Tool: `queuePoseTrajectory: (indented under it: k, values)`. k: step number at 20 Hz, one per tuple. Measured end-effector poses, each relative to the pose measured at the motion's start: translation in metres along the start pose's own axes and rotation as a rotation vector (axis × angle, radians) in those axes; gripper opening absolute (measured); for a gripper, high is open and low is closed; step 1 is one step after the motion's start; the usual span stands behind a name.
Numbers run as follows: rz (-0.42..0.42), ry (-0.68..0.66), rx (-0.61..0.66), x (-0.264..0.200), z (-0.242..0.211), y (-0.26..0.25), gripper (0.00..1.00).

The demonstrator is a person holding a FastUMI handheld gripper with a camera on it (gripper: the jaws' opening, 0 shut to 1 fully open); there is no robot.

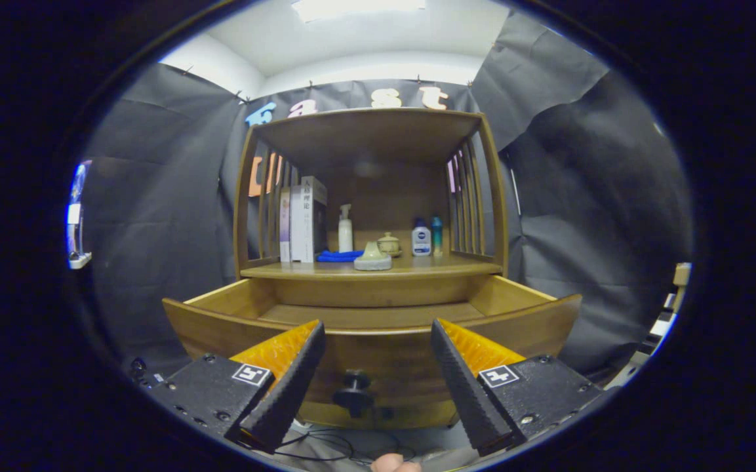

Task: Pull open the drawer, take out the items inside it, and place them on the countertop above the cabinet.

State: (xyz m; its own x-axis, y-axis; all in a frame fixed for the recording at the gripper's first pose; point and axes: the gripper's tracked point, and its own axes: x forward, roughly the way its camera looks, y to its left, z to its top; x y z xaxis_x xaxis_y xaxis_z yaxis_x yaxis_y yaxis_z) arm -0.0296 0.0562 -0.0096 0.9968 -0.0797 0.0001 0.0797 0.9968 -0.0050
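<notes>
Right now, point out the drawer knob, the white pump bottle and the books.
Drawer knob (353, 391): gripper view, its round dark head, between the open fingers.
White pump bottle (345, 235): gripper view, its body.
Books (303, 223): gripper view, the front spine.

No readable text: book spines (302, 223), bottle label (421, 241) too small. Hand-held gripper (376, 326) fingers apart, drawer knob (353, 391) between.

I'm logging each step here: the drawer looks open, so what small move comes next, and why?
Probably lift the open gripper up and forward over the drawer front. The drawer is pulled out, the knob sits free between the spread fingers, and its inside is mostly hidden by the front board, so a look inside comes before any grasp.
</notes>
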Motion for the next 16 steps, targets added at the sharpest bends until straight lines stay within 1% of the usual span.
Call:
queuePoseTrajectory:
  k: [5, 13, 16]
  values:
    - [0.015, 0.012, -0.033, 0.005, -0.011, 0.012, 1.0]
    - [-0.003, 0.101, -0.012, 0.024, -0.046, 0.026, 1.0]
    - [-0.012, 0.131, 0.028, 0.033, -0.057, 0.027, 1.0]
